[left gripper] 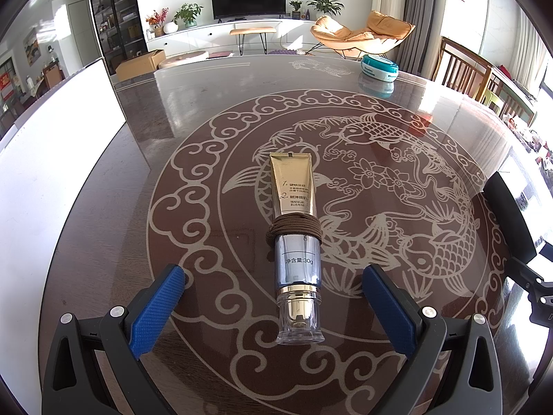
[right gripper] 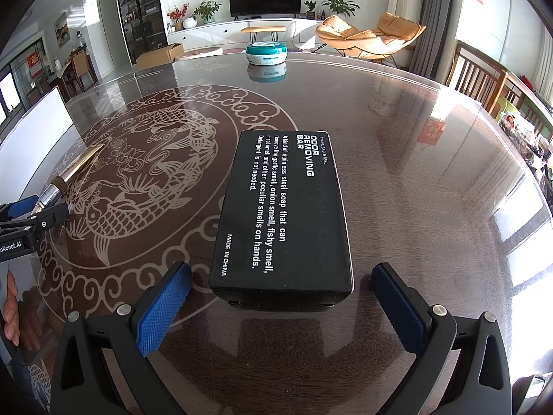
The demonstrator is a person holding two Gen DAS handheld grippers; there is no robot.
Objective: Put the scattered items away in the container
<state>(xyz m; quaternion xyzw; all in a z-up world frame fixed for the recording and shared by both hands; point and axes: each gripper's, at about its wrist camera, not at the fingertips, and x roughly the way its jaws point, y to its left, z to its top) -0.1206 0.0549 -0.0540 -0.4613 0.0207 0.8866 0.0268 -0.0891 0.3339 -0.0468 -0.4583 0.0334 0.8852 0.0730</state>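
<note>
A: Starting with the biggest thing, the table (left gripper: 397, 131) is dark and glossy with a pale carp-and-cloud pattern; its near edge is cut off under both cameras, and glare washes out the right side.

B: And that white panel (left gripper: 52, 173) on the left?

A: Only one flat face shows. I cannot tell whether it is the container.

B: Next down?

A: The black box (right gripper: 283, 214) printed "ODOR REMOVING BAR" lies flat just ahead of the right tool (right gripper: 281, 306), whose blue fingers (right gripper: 162, 307) are spread wide to either side of the box's near end, touching nothing.

B: The left one?

A: The left tool (left gripper: 273, 306) is also spread wide, holding nothing. The gold tube (left gripper: 295, 238) lies between its fingers, clear cap towards the camera, a brown cord (left gripper: 293, 231) wound round its middle.

B: Smaller things?

A: A teal-and-white round tin (right gripper: 266, 53) sits at the far table edge, label too small to read. A hand (right gripper: 10, 314) is cropped by the frame's left edge.
</note>
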